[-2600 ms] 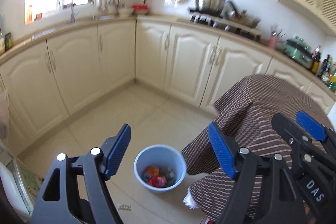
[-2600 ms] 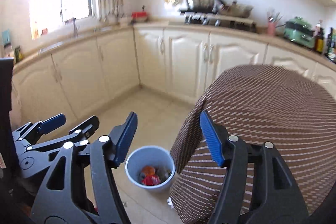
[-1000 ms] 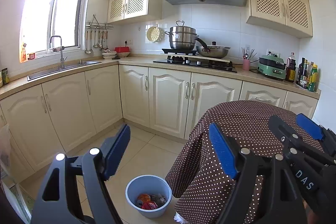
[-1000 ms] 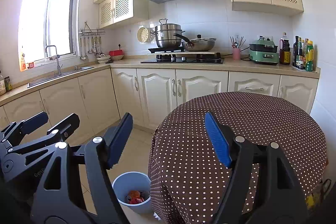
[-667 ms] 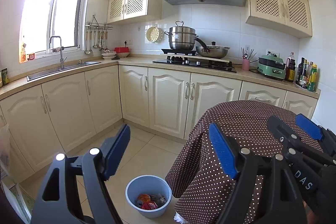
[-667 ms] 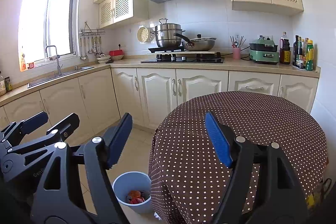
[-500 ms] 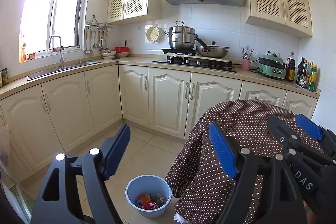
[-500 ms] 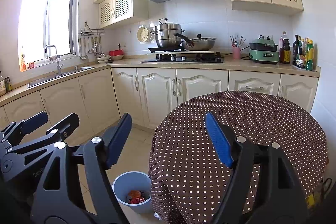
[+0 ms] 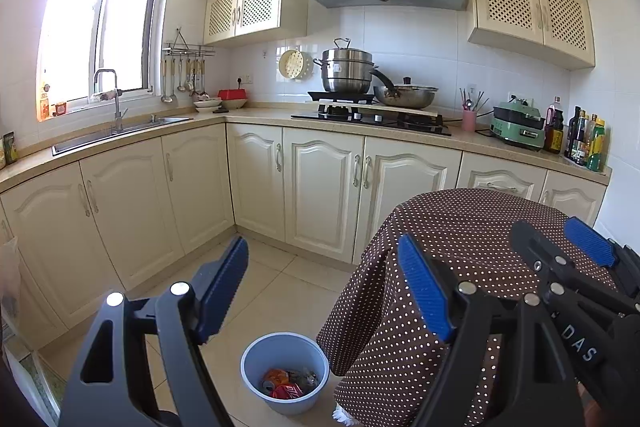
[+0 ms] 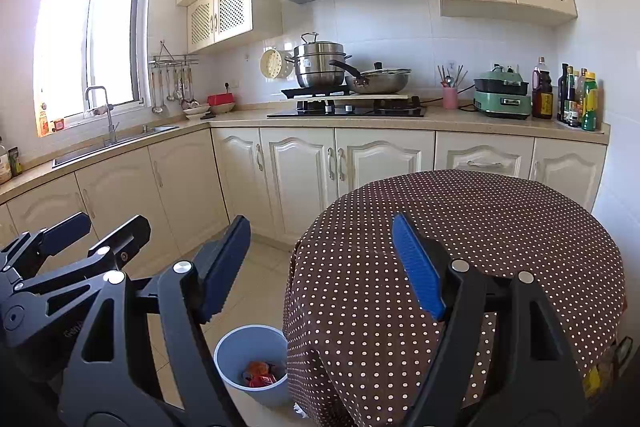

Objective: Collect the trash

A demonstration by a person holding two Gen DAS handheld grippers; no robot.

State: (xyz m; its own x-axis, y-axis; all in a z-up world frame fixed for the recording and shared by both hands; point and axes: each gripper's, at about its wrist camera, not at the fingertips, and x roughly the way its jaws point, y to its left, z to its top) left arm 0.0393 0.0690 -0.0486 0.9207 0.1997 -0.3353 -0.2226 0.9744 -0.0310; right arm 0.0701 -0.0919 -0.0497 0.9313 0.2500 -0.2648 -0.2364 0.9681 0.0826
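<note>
Both my left hand-held gripper (image 9: pixel 324 291) and right hand-held gripper (image 10: pixel 322 267) gape wide, empty (light-blue round plastic bin (image 9: pixel 285 371) with crushed cans sits on the floor by the desk edge (image 9: pixel 360 307))

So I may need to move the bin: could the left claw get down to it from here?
Probably yes: the left claw is open and empty, and bare floor lies between it and the blue bin beside the draped table.

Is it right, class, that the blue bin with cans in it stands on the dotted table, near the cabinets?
Not quite. The bin stands on the floor beside the table, not on it; the left wrist view shows this. It is blue, holds cans, and is near the cabinets.
</note>
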